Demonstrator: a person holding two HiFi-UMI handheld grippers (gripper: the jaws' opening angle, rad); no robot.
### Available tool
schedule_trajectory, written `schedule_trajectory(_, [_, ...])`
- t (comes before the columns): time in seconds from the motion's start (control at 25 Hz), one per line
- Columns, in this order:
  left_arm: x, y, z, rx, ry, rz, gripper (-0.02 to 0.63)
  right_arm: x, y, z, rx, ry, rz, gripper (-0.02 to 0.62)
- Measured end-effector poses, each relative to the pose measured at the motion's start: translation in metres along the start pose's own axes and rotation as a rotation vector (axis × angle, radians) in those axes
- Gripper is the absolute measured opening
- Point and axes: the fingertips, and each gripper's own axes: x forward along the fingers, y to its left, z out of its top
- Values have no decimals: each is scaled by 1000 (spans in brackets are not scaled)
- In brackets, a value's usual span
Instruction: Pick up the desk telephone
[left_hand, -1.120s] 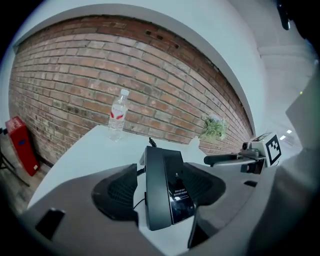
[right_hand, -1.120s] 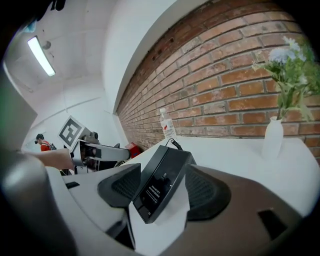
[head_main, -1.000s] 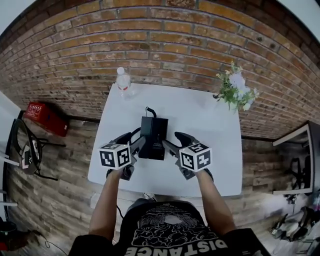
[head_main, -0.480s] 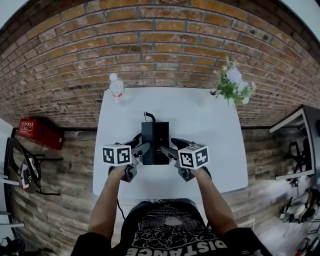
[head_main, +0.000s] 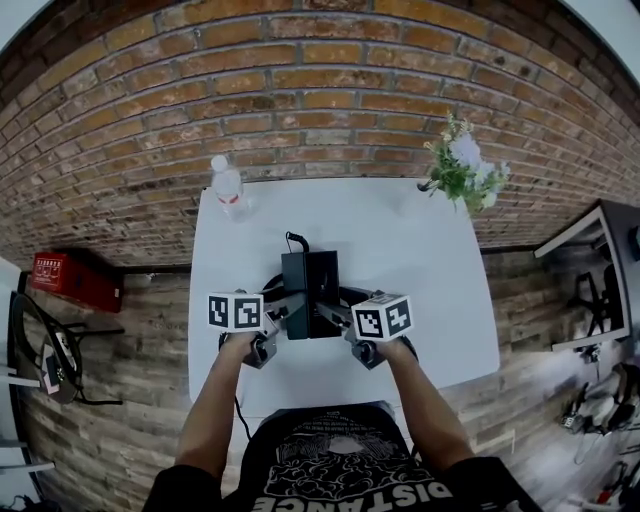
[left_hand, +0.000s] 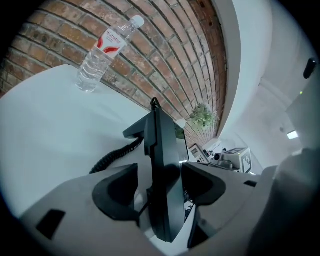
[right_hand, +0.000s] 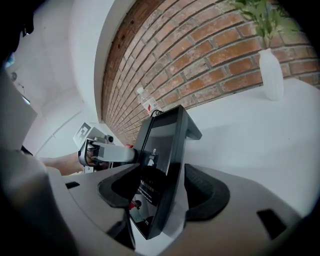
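Left gripper (head_main: 287, 310) (left_hand: 159, 186): jaws closed round the left edge of the desk telephone (head_main: 309, 284) (left_hand: 163, 160). The right pad presses the dark body. The left pad looks to touch it too, though black on black makes that contact hard to read.
Right gripper (head_main: 333, 312) (right_hand: 161, 187): clamped on the telephone's (right_hand: 162, 150) right edge, with one jaw over the glossy face and the other against the back.
Telephone, place: on the near middle of the white table (head_main: 405, 250), directly between the two grippers, which come at it from the left and the right and point toward each other.
Telephone, relative to jaws: only its near half sits inside the jaws. The far half sticks out beyond both pairs of pads.
Telephone, long axis: runs near to far, toward the brick wall (head_main: 320, 90).
Telephone, direction: the far end carries a short black cable stub (head_main: 296, 240) that rises and curls. In the right gripper view the face is turned toward the left gripper.
Coiled cord (left_hand: 116, 154): lies on the tabletop just left of the telephone.
Water bottle (head_main: 228, 188) (left_hand: 102, 54): upright at the far left corner of the table, well apart from the telephone.
Flower vase (head_main: 462, 172) (right_hand: 271, 72): at the far right corner, close to the wall.
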Motion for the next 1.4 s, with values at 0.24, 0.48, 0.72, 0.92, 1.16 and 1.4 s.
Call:
schedule_trajectory(0.24, [7, -1, 4, 20, 31, -16, 257, 4, -2, -1, 66, 3, 40, 255])
schedule_trajectory(0.48, [13, -9, 1, 37, 32, -55, 210, 5, -1, -2, 101, 1, 53, 252])
schedule_trajectory(0.72, [13, -8, 2, -7, 6, -56, 199, 6, -2, -2, 117, -7, 50, 249])
schedule_trajectory(0.92, [12, -8, 2, -46, -23, -44, 195, 5, -2, -1, 135, -23, 47, 242])
schedule_trajectory(1.16, [9, -12, 4, -45, -42, -37, 193, 1, 2, 1, 123, -43, 40, 237])
schedule_trajectory(1.4, [2, -28, 16, -42, -92, -42, 193, -11, 10, 17, 73, -69, 45, 235])
